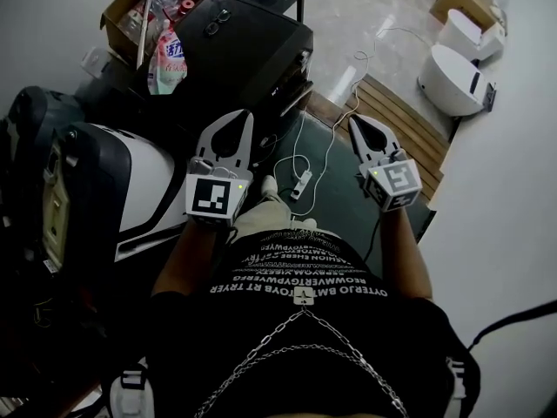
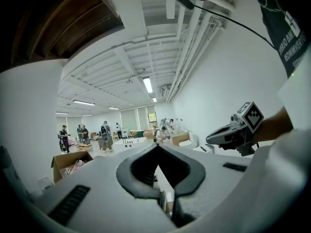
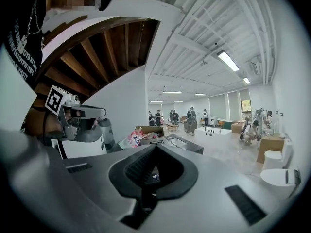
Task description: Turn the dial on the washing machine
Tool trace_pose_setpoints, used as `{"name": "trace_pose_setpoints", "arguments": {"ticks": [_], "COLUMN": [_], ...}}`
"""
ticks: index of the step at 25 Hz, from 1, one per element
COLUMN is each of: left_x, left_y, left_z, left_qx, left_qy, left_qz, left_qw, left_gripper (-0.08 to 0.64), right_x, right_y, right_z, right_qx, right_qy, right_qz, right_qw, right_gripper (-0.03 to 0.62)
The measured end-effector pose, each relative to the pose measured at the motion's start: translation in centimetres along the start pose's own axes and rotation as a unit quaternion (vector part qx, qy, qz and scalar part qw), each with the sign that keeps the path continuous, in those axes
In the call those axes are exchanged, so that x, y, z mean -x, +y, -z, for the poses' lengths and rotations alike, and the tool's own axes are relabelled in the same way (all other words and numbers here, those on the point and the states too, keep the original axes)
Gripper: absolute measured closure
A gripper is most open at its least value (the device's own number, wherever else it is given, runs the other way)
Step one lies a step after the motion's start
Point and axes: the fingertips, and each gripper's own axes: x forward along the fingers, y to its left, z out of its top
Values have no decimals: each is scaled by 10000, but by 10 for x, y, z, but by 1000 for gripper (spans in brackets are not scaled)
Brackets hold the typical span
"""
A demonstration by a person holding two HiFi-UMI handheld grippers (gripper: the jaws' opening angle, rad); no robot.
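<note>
Right up close, the left gripper and the right gripper both had their jaws pressed together, holding nothing and touching nothing. The head view showed a white power strip on the floor that the gripper views did not, and the right gripper view alone showed small lit numbers on a black box. The white washing machine sat to the left of the left gripper, apart from both, and its dial could not be made out

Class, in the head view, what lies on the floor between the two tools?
A white power strip with its cable lies on the dark mat between the left tool and right tool; the head view shows it.
</note>
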Motion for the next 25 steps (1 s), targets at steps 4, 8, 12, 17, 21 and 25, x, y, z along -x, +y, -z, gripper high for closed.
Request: {"name": "trace_pose_setpoints", "arguments": {"ticks": [4, 8, 12, 17, 21, 25], "left_x": [-14, -24, -29, -33, -37, -45], "left_y": [26, 46, 67, 93, 108, 119], "left_z": [10, 21, 33, 51, 65, 79], "left_qx": [98, 105, 132, 142, 150, 188], "left_qy": [68, 135, 231, 368, 490, 584], "left_qz": [-39, -7, -6, -60, -33, 32], "left_qw": [9999, 9999, 9996, 9992, 9987, 9981], "left_gripper": [554, 554, 554, 554, 554, 554], "right_x": [-45, -89, -126, -167, -196, -220], "right_y": [-4, -12, -23, -33, -35, -38], "right_z": [7, 13, 26, 58, 86, 106], "right_qx": [270, 325, 271, 456, 515, 534], "right_qy": [208, 301, 484, 761, 1080, 1371], "right_qz": [-78, -66, 23, 70, 8, -36], "right_qw": [9994, 9990, 9985, 9960, 9928, 9891], "right_gripper": [595, 595, 595, 584, 554, 536]}}
